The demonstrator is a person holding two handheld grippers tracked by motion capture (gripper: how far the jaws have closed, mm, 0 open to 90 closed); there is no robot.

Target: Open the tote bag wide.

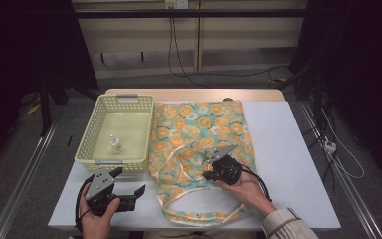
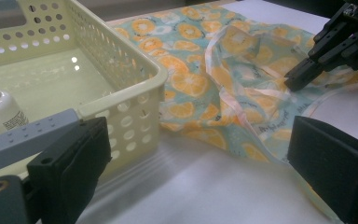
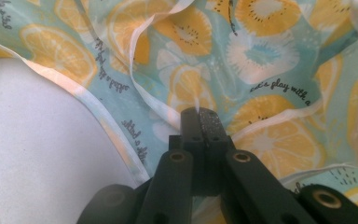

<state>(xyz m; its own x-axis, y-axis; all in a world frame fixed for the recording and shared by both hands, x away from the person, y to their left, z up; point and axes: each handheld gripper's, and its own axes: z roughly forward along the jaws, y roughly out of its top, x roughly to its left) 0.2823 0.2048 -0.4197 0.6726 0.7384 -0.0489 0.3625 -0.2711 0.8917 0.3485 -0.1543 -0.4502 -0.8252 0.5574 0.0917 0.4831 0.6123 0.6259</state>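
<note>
Nearest the person, the left gripper (image 1: 129, 195) rests on the white table (image 1: 288, 164) with its jaws wide apart and nothing between them, just in front of the yellow basket (image 1: 146, 129). Beyond and to its right, the right gripper (image 1: 210, 164) has its jaws pinched together on a fold of the orange-print cloth bag (image 1: 204, 124) by its opening. From there, most of the bag stretches away toward the table's far edge, its handles lying nearer, so the right hand is far better placed to lift it.

High overhead view; two close gripper views; shared fruit-print bag (image 1: 201, 134).
</note>
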